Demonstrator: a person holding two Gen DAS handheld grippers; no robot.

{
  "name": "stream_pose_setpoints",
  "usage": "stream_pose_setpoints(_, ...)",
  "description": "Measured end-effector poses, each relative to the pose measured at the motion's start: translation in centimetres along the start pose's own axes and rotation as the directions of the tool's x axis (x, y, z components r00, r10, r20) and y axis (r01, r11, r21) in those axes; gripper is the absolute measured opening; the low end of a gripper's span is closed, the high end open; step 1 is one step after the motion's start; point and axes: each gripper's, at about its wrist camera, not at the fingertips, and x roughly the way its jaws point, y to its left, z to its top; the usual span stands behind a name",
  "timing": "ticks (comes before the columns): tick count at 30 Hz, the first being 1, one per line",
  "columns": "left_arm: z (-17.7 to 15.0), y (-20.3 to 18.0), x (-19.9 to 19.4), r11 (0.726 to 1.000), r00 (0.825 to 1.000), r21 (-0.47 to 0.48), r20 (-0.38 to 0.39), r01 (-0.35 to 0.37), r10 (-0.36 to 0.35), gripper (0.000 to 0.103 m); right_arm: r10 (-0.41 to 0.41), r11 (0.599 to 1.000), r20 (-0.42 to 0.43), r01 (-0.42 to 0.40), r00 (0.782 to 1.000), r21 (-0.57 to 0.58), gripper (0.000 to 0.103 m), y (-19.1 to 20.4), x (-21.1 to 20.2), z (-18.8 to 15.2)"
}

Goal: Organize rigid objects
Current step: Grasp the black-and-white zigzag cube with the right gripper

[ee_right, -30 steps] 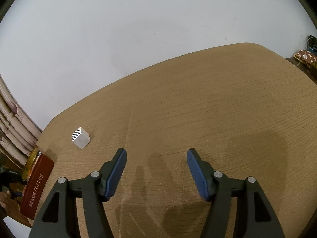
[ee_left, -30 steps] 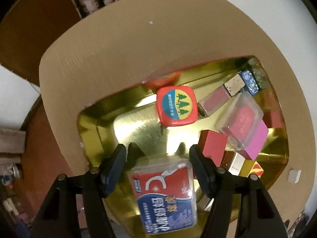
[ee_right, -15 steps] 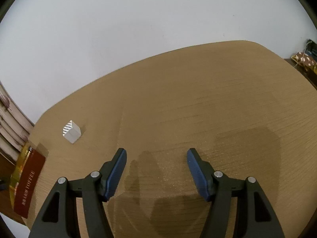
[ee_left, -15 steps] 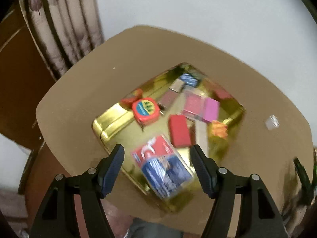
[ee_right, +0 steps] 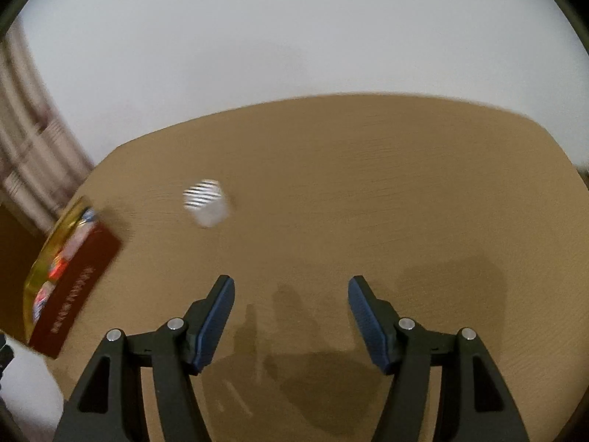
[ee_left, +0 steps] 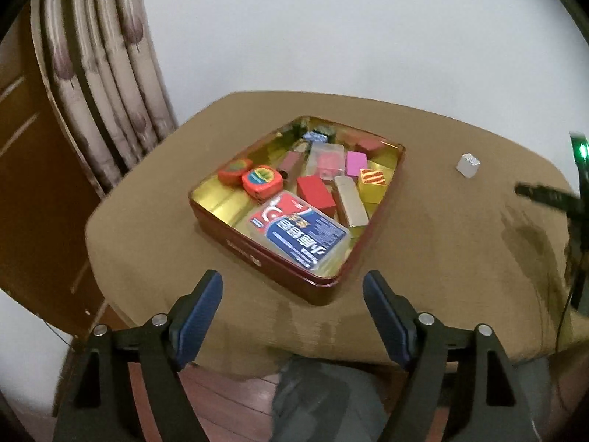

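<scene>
A red tin with a gold inside (ee_left: 279, 263) sits on the brown table and holds several small boxes. A red and blue clear-cased box (ee_left: 300, 235) lies at its near side, by a red round-cornered box (ee_left: 262, 181) and a red block (ee_left: 316, 192). My left gripper (ee_left: 292, 294) is open and empty, pulled back above the table's near edge. A small white cube with black stripes (ee_right: 206, 202) stands alone on the table; it also shows in the left wrist view (ee_left: 467, 165). My right gripper (ee_right: 291, 305) is open and empty, short of the cube.
The tin (ee_right: 70, 294) shows at the left edge of the right wrist view. Curtains (ee_left: 106, 84) and a wooden panel (ee_left: 29, 169) stand behind the table at the left. The other gripper's dark body (ee_left: 552, 199) shows at the right.
My left gripper let go of the red and blue box inside the tin, then rose and pulled back. My right gripper's view turned left, so the striped cube now sits nearer the middle.
</scene>
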Motion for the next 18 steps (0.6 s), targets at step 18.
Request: stream_pose_setpoints(18,-0.8,1.1,1.9,1.000,1.000,0.000,-0.025,0.000,0.000,0.088,-0.068,0.961,-0.158,0.023,0.985,-0.274,0.037,9.0,10.1,6.2)
